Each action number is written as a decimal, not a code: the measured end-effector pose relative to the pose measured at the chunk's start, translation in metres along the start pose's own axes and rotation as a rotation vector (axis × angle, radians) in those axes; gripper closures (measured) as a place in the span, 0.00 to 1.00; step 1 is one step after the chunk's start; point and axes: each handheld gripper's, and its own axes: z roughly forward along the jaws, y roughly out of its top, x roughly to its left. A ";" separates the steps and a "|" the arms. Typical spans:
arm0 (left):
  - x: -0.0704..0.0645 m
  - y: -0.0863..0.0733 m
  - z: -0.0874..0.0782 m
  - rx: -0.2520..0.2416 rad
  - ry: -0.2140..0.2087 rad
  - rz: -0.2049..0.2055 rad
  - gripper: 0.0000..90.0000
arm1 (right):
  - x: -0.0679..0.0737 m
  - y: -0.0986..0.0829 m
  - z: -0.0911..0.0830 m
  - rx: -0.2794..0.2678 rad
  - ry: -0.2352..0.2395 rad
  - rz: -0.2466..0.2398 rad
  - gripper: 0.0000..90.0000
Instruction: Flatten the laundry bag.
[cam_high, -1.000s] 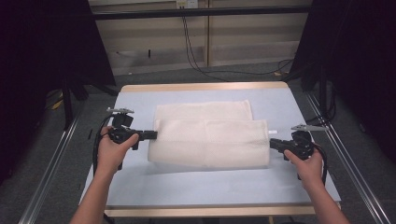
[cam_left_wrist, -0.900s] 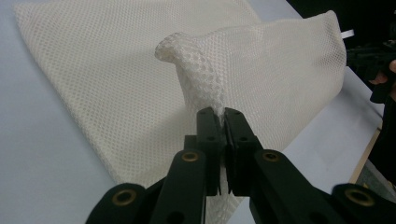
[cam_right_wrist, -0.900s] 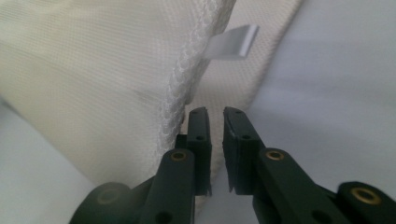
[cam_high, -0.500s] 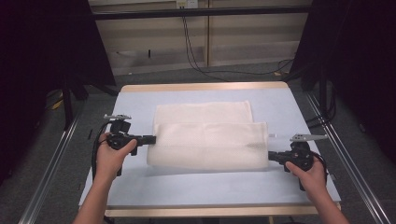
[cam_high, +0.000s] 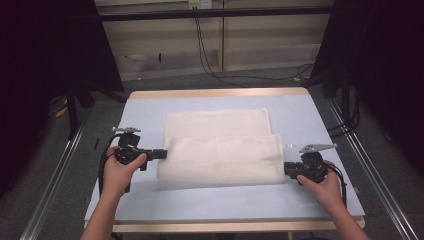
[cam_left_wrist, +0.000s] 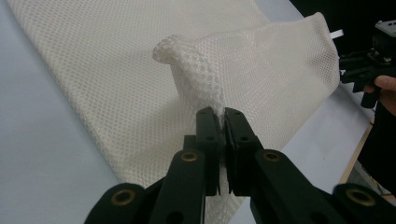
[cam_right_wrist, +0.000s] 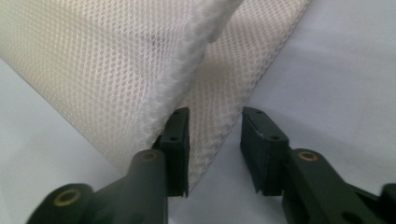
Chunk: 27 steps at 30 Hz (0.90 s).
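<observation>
Fold edge released on the right

Release is the change I read here: 0.5 s ago my right hand-held gripper sat at the cloth's right corner, and now its jaws stand spread, with the mesh edge lying against the inner face of one jaw and the other jaw clear over bare desk. The gripper has also slid a little toward me and down the desk. My left hand-held gripper has not let go; its jaws are pressed together on a pinch of mesh at the cloth's left edge, which rises in a small peak above them.

The cloth lies mid-desk, folded once, its near layer covering most of the far one and leaving 1 strip of that far layer showing beyond.

I judge the fold as laid on the right side and half-finished: the left pinch has to open next, or the layer will drag and skew.
</observation>
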 end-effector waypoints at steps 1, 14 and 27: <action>0.000 -0.001 0.001 0.001 0.002 -0.001 0.95 | 0.001 0.001 0.001 0.004 -0.001 -0.006 0.82; 0.006 -0.002 0.008 0.004 0.025 -0.008 0.95 | 0.007 0.020 0.018 0.012 -0.129 0.004 1.00; 0.002 -0.003 0.016 0.009 0.019 0.004 0.95 | -0.007 0.039 0.027 -0.052 -0.244 0.021 0.91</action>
